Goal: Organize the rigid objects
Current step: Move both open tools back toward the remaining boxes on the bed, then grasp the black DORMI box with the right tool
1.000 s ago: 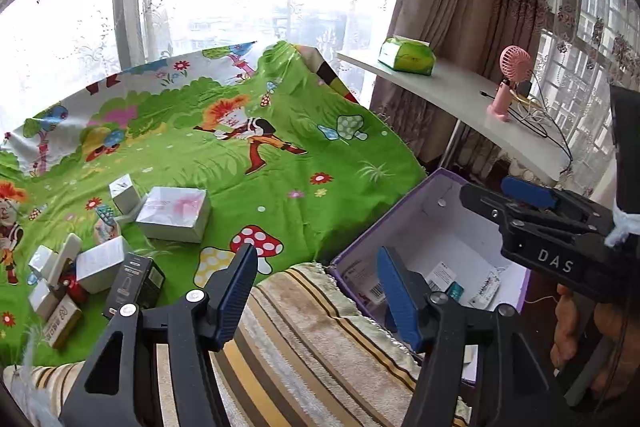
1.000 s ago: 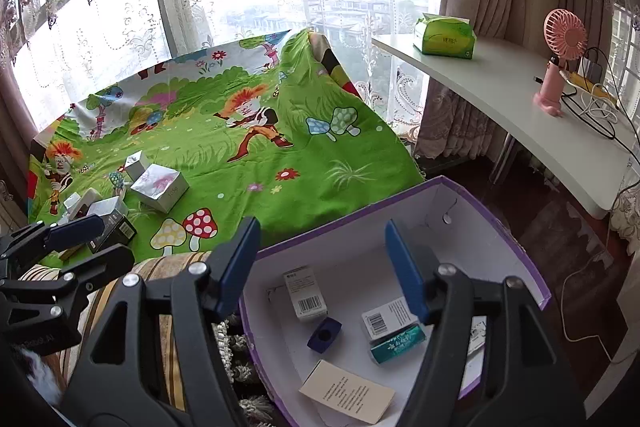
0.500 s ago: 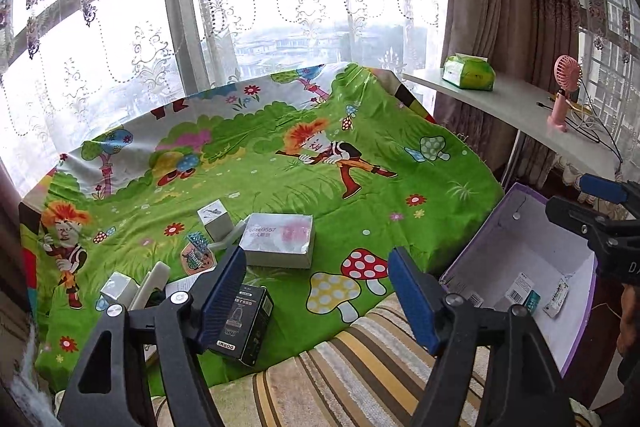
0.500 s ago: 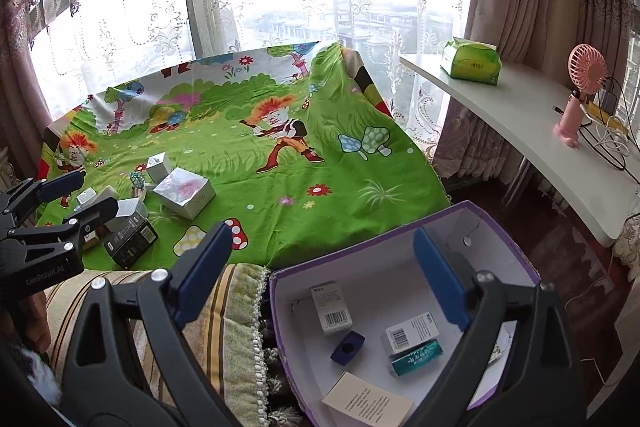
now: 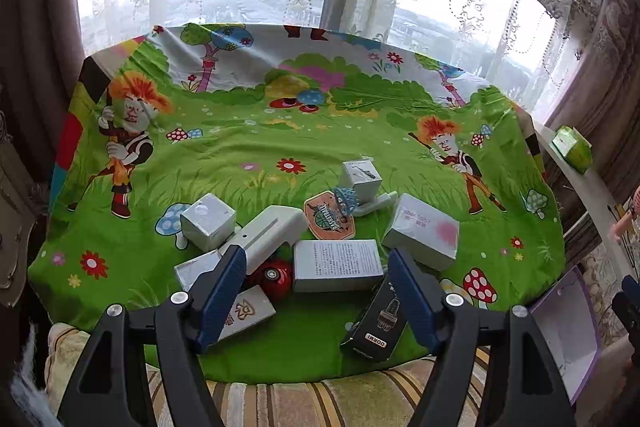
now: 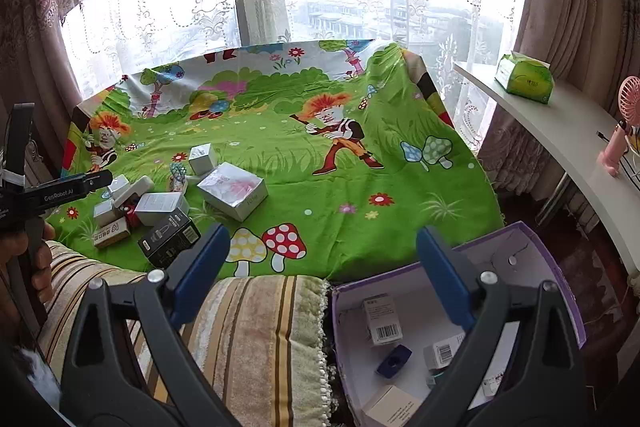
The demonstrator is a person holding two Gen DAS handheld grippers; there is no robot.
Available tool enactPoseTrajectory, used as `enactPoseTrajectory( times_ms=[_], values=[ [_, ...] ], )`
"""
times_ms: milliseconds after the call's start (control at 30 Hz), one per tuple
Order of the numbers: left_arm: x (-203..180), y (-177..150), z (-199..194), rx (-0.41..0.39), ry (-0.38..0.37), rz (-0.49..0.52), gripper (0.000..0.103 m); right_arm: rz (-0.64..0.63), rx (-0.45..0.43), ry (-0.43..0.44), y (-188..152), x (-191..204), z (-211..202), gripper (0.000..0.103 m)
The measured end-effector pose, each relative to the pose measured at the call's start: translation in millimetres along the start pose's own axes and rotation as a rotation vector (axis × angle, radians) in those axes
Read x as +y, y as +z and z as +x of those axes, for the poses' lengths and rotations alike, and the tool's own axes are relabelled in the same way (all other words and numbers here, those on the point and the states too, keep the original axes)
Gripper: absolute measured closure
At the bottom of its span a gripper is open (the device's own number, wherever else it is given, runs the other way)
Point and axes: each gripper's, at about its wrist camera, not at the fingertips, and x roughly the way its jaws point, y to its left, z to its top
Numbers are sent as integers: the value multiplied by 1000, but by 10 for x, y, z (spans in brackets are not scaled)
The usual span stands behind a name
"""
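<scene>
The left gripper [image 5: 316, 291] stood wide and empty over the heap of small boxes [image 5: 336, 265], likely lined up to pick one. The right gripper [image 6: 320, 271], also wide and empty, hung beside the purple box [image 6: 520, 231], right of that heap, where several boxes already lay.

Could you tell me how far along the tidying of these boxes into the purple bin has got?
Partly done. A few small packages, including a barcoded carton and a blue piece, already lie in the purple box. Nothing is in hand: the left gripper and right gripper are open and empty. Left: the pile on the green cloth, including the black box and a white box.
</scene>
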Motion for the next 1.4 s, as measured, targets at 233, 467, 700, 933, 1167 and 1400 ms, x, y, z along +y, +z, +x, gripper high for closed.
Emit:
enactPoseTrajectory(
  times_ms=[233,467,700,933,1167,1400],
  values=[
    [697,-17,265,90,47,-233,31,-46,23,62,122,329,197,8],
    [852,-133,495,178,68,-305,42,-131,69,130,133,705,414,7],
    [816,-122,614,209,96,-296,42,-228,136,232,60,1122,665,8],
    [829,-150,703,242,121,-298,42,-346,195,289,-43,1488,900,8],
    [825,-167,788,260,134,-288,51,-390,245,304,-98,1630,1057,7],
    [818,-205,686,222,133,-296,51,-442,297,336,-168,1745,1203,8]
  ],
)
